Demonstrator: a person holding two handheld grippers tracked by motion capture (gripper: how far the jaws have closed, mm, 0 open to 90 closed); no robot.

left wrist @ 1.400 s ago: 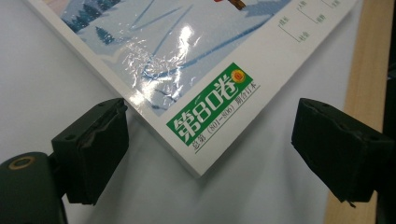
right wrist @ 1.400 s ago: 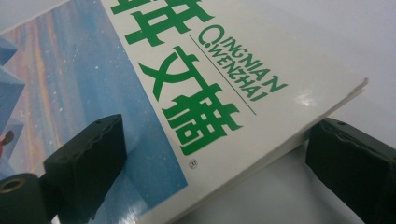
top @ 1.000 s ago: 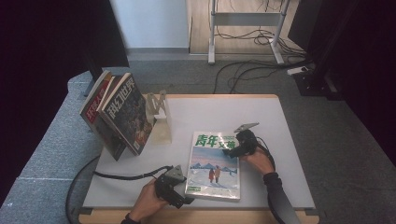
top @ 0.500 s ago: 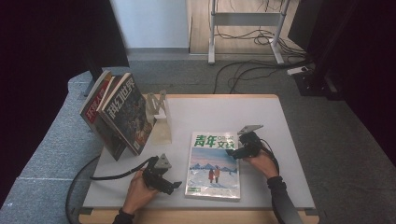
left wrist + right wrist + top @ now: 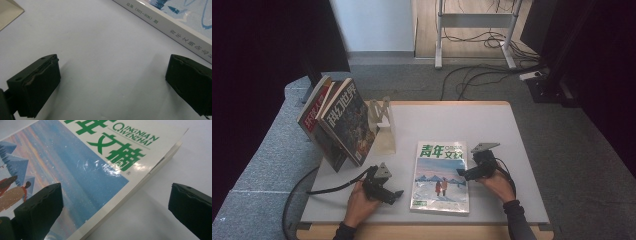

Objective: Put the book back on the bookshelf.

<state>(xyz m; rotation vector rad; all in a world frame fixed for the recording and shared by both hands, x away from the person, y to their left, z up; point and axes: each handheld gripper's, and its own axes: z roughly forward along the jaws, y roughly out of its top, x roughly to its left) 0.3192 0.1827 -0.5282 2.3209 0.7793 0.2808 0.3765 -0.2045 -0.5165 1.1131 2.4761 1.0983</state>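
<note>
A grey table (image 5: 512, 125) carries the whole scene, and at its far left corner a pale stand (image 5: 382, 131) props up a few leaning books (image 5: 343, 124). Nearer the front edge, at the middle of the table, a blue-covered magazine (image 5: 441, 176) lies flat with its cover up and green title at the top. The left gripper (image 5: 396, 194) rests low on the table just beside the magazine's spine edge, apart from it; its jaws have just been opening and now stand wide with nothing but bare tabletop between them, as the left gripper view shows with the spine (image 5: 175, 30) running past beyond the tips. The right gripper (image 5: 462, 175) sits at the magazine's opposite long edge, its jaws also spread and freshly widened: in the right gripper view one jaw hangs over the cover and the other over the table, so the page edge (image 5: 130, 195) lies between them, not pinched. The step in hand looks like setting up to take hold of the magazine from both sides. Next, the right jaws probably need to drop around the edge and close, while the left slides in to meet the spine.
</note>
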